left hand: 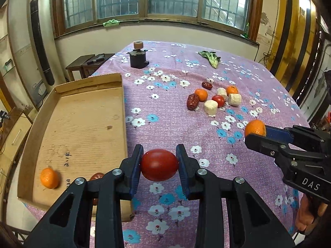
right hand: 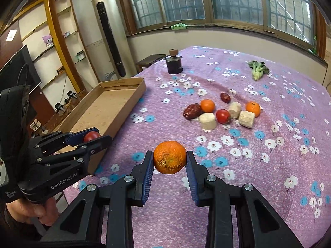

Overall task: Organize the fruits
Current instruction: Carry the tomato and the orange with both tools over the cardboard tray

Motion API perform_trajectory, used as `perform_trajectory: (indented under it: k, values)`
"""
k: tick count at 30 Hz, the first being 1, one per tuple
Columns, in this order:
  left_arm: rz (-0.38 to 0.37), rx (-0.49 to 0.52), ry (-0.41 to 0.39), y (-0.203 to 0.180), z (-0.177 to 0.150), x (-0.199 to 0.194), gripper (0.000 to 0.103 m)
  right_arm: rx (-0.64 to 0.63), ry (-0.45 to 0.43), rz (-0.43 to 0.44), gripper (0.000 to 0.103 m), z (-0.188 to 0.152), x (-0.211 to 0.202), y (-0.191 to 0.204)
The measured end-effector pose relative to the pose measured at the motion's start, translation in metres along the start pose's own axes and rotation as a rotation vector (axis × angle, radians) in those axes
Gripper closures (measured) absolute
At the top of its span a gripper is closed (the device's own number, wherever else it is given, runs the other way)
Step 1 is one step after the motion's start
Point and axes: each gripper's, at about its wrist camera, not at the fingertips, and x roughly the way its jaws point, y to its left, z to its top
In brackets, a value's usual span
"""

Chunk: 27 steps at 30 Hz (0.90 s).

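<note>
Your left gripper point(left hand: 159, 163) clamps a tomato point(left hand: 159, 164) just right of the box point(left hand: 82, 124); right gripper point(right hand: 169, 161) clamps an orange point(right hand: 169, 157), farther right of box.

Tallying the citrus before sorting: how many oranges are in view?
4. One orange in box, lying in the cardboard box; one held orange gripped by the right gripper; pile orange one and pile orange two on the tablecloth. More may be hidden.
</note>
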Motion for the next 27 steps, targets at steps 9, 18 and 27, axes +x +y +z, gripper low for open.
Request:
perform_trajectory:
  k: [9, 18, 27]
  values:
    - [0.016, -0.033, -0.016, 0.017, -0.002, -0.008, 0.073, -0.038, 0.01, 0.023, 0.072, 0.004, 0.006, 0.023]
    - [0.035, -0.064, -0.026, 0.033, -0.002, -0.012, 0.073, -0.071, 0.014, 0.05, 0.072, 0.008, 0.009, 0.042]
    - [0.049, -0.085, -0.029, 0.047, -0.002, -0.013, 0.073, -0.1, 0.02, 0.08, 0.072, 0.013, 0.017, 0.059]
